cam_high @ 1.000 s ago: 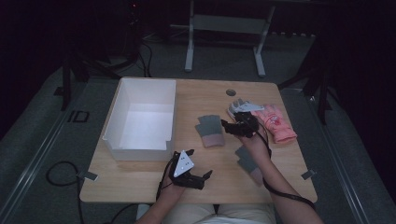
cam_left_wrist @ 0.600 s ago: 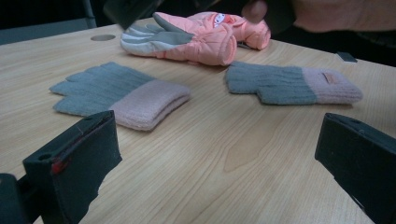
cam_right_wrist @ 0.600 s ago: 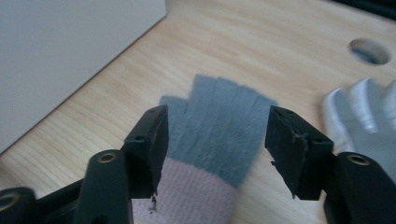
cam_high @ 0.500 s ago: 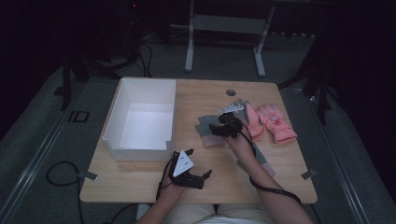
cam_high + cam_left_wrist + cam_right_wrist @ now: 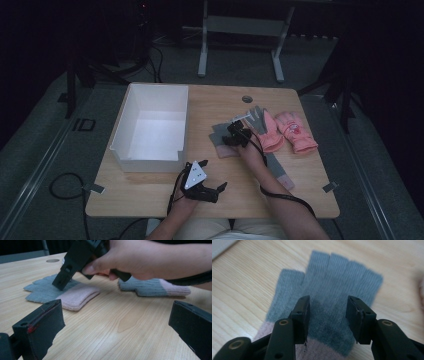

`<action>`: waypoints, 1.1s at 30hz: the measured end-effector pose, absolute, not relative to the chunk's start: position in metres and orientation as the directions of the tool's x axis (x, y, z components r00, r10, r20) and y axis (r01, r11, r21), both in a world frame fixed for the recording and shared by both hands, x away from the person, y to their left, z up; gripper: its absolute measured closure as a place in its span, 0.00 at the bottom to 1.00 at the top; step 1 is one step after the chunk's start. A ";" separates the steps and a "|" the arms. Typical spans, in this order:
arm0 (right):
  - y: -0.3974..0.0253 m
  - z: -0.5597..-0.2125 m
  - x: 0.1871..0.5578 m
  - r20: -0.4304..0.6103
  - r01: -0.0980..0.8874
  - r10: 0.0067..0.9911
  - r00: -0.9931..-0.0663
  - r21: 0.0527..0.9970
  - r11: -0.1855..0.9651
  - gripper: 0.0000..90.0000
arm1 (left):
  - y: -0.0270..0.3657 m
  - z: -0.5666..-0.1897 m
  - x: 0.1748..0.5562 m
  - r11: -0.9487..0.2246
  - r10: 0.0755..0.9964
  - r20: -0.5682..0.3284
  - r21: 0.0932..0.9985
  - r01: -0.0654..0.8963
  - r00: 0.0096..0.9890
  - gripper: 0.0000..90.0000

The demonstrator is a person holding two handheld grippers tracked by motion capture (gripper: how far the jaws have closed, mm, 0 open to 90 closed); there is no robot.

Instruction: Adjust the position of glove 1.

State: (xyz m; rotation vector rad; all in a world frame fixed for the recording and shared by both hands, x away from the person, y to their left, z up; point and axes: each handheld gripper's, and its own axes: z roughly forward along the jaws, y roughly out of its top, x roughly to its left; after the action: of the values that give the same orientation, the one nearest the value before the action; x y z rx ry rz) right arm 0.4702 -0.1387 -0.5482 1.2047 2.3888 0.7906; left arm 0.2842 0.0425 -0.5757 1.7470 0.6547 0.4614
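Observation:
A grey knit glove (image 5: 337,272) with a pink cuff lies flat on the wooden table (image 5: 215,105), fingers pointing away in the right gripper view. My right gripper (image 5: 329,315) hovers just over its palm, open, one jaw on each side and nothing pinched. From above, the right gripper (image 5: 231,136) sits on that glove (image 5: 219,139) at mid-table. My left gripper (image 5: 214,176) rests near the front edge, wide open and holding nothing. The left gripper view looks between its jaws (image 5: 117,327) at the glove (image 5: 45,290) and the right gripper (image 5: 72,262) above it.
A white open box (image 5: 131,120) stands at the left. A second grey glove (image 5: 277,167) lies partly under the right forearm. Two pink gloves (image 5: 297,131) lie at the right, one overlapping a grey glove. A round hole (image 5: 247,99) is near the far edge.
The right gripper has moved left from the pink gloves to over the grey glove at mid-table. The left gripper has stayed in place.

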 end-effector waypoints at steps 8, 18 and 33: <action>-0.132 -0.548 0.469 -0.080 0.620 0.814 -0.576 0.607 0.498 0.82 | 0.043 -0.576 0.285 -0.184 0.656 -0.030 0.963 0.198 0.755 0.00; -0.126 -0.532 0.465 -0.039 0.671 0.835 -0.549 0.575 0.468 0.93 | 0.045 -0.576 0.285 -0.180 0.667 -0.032 0.963 0.202 0.745 0.00; -0.167 -0.463 0.371 0.013 0.607 0.864 -0.504 0.717 0.343 0.93 | 0.042 -0.575 0.285 -0.194 0.660 -0.025 0.960 0.202 0.751 0.00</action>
State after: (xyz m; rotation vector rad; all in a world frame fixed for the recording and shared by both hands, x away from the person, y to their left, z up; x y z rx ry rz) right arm 0.3714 -0.1673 -0.4628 1.2968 2.2424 0.9581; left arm 0.2849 0.0418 -0.5755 1.7538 0.6796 0.4756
